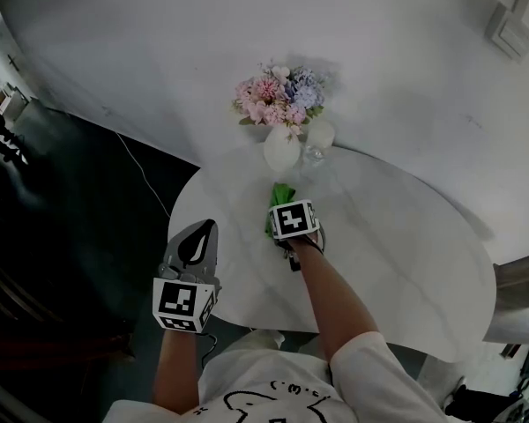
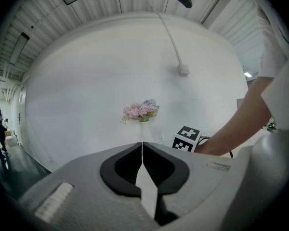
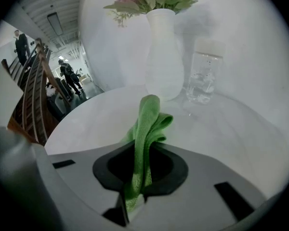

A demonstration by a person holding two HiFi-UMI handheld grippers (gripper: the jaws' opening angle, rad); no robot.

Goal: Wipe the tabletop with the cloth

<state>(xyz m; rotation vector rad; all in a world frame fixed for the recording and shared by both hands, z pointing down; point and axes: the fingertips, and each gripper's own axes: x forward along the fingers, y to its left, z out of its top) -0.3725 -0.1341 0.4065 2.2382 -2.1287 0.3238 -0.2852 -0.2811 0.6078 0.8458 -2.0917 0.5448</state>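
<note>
Right gripper (image 3: 139, 150): jaws closed on the cloth (image 3: 147, 124), which runs lengthwise through the gap between them. The cloth is bright green with a fine knitted texture. It is gathered into narrow lengthwise folds, and the bunched free end stands out past the jaw tips and curls over to the right. Whether that end touches the tabletop (image 3: 86, 124) cannot be determined. In the head view the cloth (image 1: 282, 194) sits over the white, faintly veined tabletop (image 1: 397, 254), between the gripper's marker cube and the white vase (image 1: 281, 151) of pink and blue flowers (image 1: 280, 95). A clear glass (image 3: 202, 76) stands just beside the vase. Left gripper (image 2: 142, 148): jaws closed tip to tip with nothing between them, positioned at the table's left edge, well apart from the cloth.
</note>
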